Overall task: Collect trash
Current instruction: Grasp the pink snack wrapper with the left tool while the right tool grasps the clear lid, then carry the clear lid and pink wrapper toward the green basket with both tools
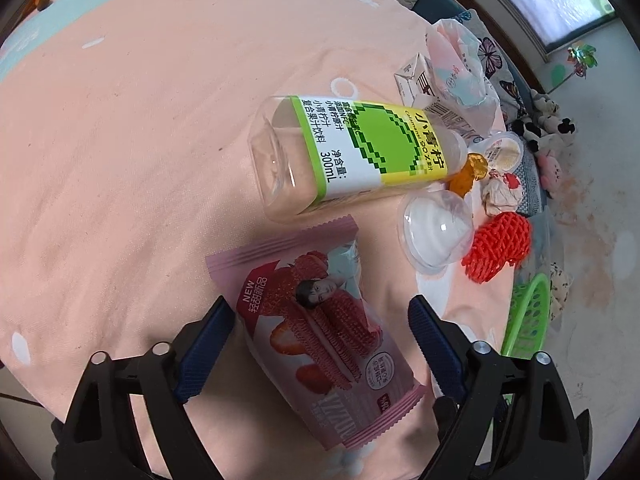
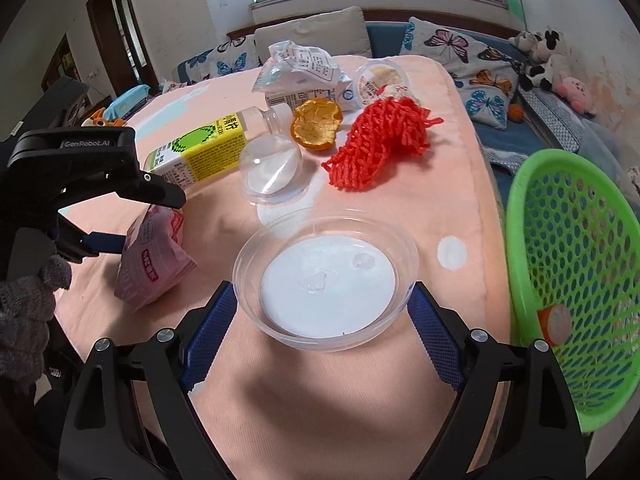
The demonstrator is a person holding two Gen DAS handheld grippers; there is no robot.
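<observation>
My right gripper is shut on a clear plastic bowl, a pad against the rim on each side, just above the peach cloth. In the left wrist view my left gripper stands open around a pink snack wrapper; a gap shows at the right finger. From the right wrist view the wrapper stands tilted between those jaws. Behind lie an empty juice bottle, a clear dome lid, an orange peel and a red foam net.
A green mesh basket stands off the table's right edge with a small item inside. A crushed milk carton and a pudding cup lie at the far end. A sofa with butterfly cushions and plush toys is beyond.
</observation>
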